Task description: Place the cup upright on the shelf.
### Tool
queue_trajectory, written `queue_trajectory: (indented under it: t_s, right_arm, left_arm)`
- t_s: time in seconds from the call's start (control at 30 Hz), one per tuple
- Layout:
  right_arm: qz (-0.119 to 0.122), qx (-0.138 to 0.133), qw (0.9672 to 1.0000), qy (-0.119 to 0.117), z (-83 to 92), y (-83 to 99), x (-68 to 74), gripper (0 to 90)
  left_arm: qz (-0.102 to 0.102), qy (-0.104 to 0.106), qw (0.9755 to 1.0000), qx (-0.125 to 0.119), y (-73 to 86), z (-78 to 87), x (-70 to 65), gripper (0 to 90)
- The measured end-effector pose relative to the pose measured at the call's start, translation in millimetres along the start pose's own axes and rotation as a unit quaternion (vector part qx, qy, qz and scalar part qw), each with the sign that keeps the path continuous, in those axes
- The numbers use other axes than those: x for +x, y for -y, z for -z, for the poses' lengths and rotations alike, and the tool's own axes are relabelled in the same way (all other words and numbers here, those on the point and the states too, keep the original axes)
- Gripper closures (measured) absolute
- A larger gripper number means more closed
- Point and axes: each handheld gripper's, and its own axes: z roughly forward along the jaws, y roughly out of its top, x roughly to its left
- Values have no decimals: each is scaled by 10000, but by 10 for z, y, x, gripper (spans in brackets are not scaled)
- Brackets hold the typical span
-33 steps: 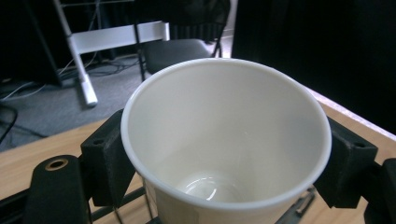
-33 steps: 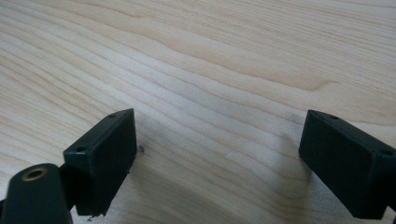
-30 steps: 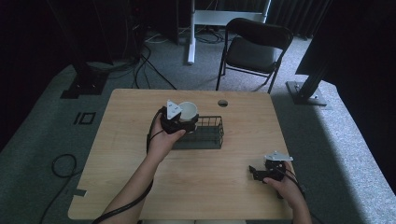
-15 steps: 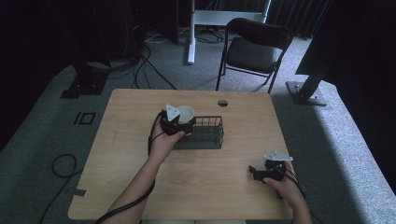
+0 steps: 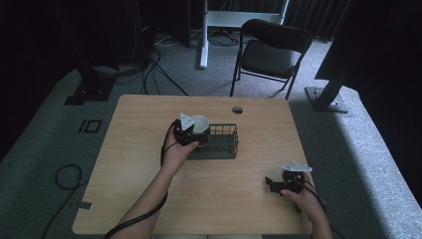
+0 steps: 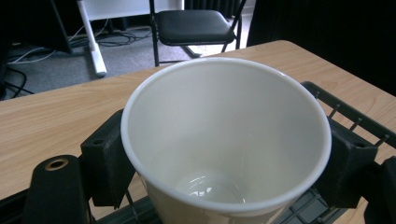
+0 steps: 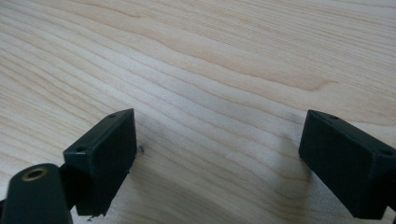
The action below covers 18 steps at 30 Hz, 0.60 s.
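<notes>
The left tool (image 6: 219,154) clamps the white cup (image 6: 226,135) between its jaws, over the wire basket (image 5: 221,144); lower it upright, then release; the right tool (image 7: 217,158) rests wide open on the table (image 7: 210,60).

- My high view looks forward and down over the whole worktop (image 5: 149,199).
- My left tool view sits close, sharing the chair (image 6: 196,25) beyond.
- My right tool view faces bare worktop closely.
</notes>
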Motion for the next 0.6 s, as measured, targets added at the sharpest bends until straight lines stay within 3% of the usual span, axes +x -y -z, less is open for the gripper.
queue_trajectory:
  t_s: [0.33, 0.53, 0.6]
  right_arm:
    - [-1, 0, 10000, 0, 0, 0, 0, 108]
    - [0, -1, 10000, -1, 0, 0, 0, 108]
    - [0, 0, 10000, -1, 0, 0, 0, 108]
  left_arm:
    - [-91, -64, 9999, 36, 6, -44, -18, 203]
    - [-141, 9, 9998, 109, 22, -77, -37, 202]
    - [-274, -44, 9995, 141, 19, -76, -52, 202]
